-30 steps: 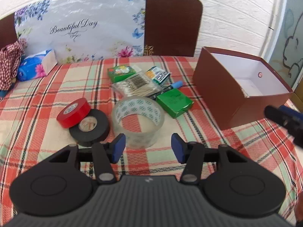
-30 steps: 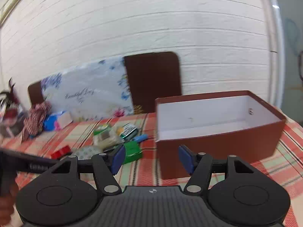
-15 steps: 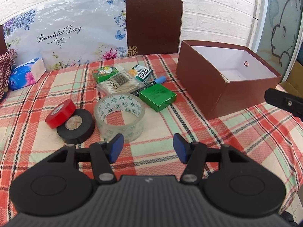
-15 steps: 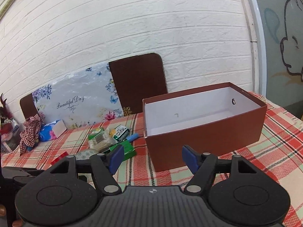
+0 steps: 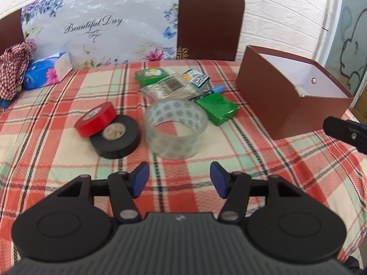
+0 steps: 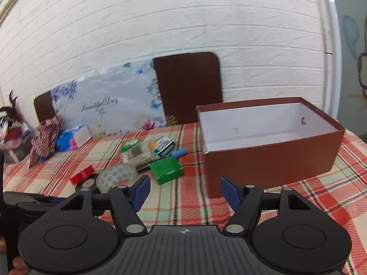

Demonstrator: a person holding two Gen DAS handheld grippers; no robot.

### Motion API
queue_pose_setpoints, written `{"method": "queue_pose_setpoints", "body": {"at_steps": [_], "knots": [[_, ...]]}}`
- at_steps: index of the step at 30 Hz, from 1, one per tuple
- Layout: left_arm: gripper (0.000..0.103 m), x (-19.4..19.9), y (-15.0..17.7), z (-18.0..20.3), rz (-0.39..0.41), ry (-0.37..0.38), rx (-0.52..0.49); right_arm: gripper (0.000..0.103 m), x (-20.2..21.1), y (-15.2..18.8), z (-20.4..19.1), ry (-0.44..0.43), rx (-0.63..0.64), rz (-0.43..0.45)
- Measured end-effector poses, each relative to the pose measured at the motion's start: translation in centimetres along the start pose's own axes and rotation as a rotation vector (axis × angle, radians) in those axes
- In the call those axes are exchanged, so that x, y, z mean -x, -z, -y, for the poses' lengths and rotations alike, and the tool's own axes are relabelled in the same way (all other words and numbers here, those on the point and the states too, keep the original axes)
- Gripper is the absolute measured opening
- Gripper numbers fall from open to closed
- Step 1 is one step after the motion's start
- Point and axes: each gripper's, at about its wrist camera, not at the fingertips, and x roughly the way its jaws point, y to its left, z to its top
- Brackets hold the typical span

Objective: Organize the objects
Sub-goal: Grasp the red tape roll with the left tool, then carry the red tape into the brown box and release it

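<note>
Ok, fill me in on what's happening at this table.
A person is tidying up with a gripper in each hand, and nothing is held yet. The left gripper hangs open just short of the clear tape roll, which sits beside a black tape roll with a red tape roll leaning on it. The right gripper is open too, facing the brown box, whose visible inside looks bare. Green packets and other small items lie loose on the checked tablecloth.
</note>
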Motion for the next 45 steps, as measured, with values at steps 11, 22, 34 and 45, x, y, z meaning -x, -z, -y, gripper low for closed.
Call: {"method": "queue_pose_setpoints", "body": {"at_steps": [11,22,34,45], "knots": [[0.072,-0.7,-2.4,-13.7,-0.003,-0.056,0.283,0.069,-3.9,2.0,-7.2,-0.177,0.243,-0.144],[0.068,-8.0,-5.6,-19.1,-0.114,-0.013,0.473,0.062,-9.3,2.7,-15.4,-0.325,0.508,-0.134],[0.027,-9.1,-5.8,-17.9,-0.106,0.000,0.411,0.025,-15.2,3.5,-20.6,-0.327,0.791,-0.148],[0.031,-0.4,2.8,-19.1,-0.137,0.002,0.478,0.075,-8.7,5.6,-21.2,-0.569,0.800,-0.115]]}}
